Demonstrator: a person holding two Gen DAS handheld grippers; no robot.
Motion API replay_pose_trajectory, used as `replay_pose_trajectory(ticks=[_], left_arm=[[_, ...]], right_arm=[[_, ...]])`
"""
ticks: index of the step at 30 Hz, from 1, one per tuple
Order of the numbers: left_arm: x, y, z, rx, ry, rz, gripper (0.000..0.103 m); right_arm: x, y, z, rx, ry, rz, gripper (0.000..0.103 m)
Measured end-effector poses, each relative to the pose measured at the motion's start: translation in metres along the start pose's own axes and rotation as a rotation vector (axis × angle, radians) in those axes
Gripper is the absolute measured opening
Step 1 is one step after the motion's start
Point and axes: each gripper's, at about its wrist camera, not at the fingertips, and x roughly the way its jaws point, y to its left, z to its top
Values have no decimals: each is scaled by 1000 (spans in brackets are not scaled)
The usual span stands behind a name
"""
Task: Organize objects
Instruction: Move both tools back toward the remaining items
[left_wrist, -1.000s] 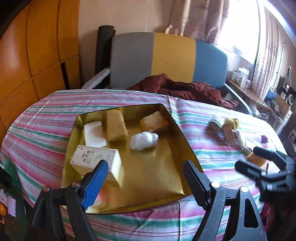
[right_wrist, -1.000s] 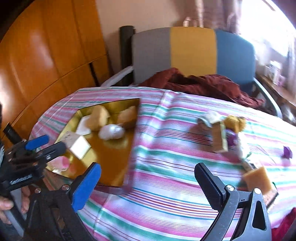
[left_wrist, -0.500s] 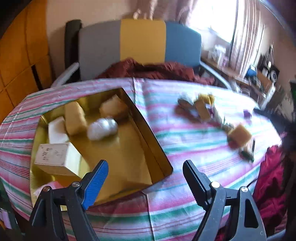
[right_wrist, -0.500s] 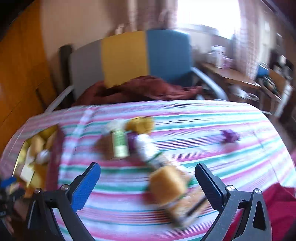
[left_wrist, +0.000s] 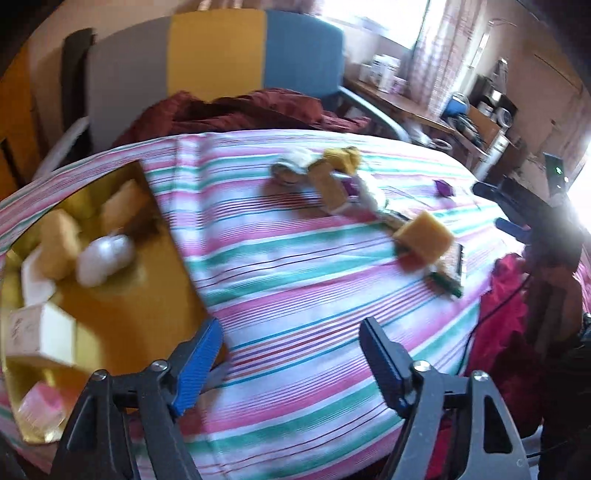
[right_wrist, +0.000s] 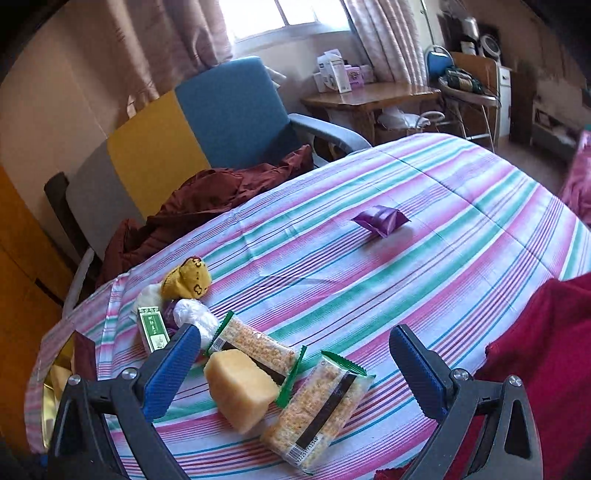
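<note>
Right wrist view: right gripper (right_wrist: 295, 354) jaws wide, empty, straddling pale yellow sponge block (right_wrist: 240, 389) leaning on clear-wrapped cereal bars (right_wrist: 314, 410). Risk: closing could snag bar wrapper, drag both. Left gripper (left_wrist: 291, 358) jaws just narrowing, empty, beside gold tray (left_wrist: 147, 317), well apart from block.

Striped cloth (right_wrist: 424, 258) on desk: soft, matt, few creases. Gold tray (left_wrist: 122, 314), left: shiny, smooth, like mirror. Snack bars (right_wrist: 317, 406), near: clear crinkly plastic wrap, glossy, rough grainy bar inside. Yellow block (right_wrist: 240, 387): spongy, matt. Purple packet (right_wrist: 380, 219), far: shiny foil. Small yellow sock (right_wrist: 186, 278): knitted cloth. Right tool (right_wrist: 295, 363): black matt plastic, ridged blue pads (right_wrist: 173, 369), shiny metal screws. Chair (right_wrist: 207, 125): matt fabric.
</note>
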Motion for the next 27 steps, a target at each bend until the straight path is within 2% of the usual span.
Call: replay_pose_trajectory(ticks=[4, 6, 10, 16, 19, 22, 27], left_arm=[[21, -21, 13, 19, 37, -137, 76], [32, -31, 20, 40, 61, -167, 76], [48, -58, 31, 118, 70, -172, 77], [69, -101, 50, 259, 22, -191, 77], [81, -120, 58, 326, 33, -190, 78], [94, -134, 63, 372, 53, -174, 83], [108, -143, 69, 424, 47, -162, 83]], right_arm=[[0, -6, 1, 40, 5, -6, 103], [3, -11, 1, 62, 19, -14, 103], [10, -22, 0, 113, 56, -9, 103], [20, -32, -3, 162, 120, -24, 103], [24, -35, -4, 172, 142, -21, 103], [30, -38, -5, 182, 168, -21, 103], [33, -39, -5, 186, 185, -17, 103]])
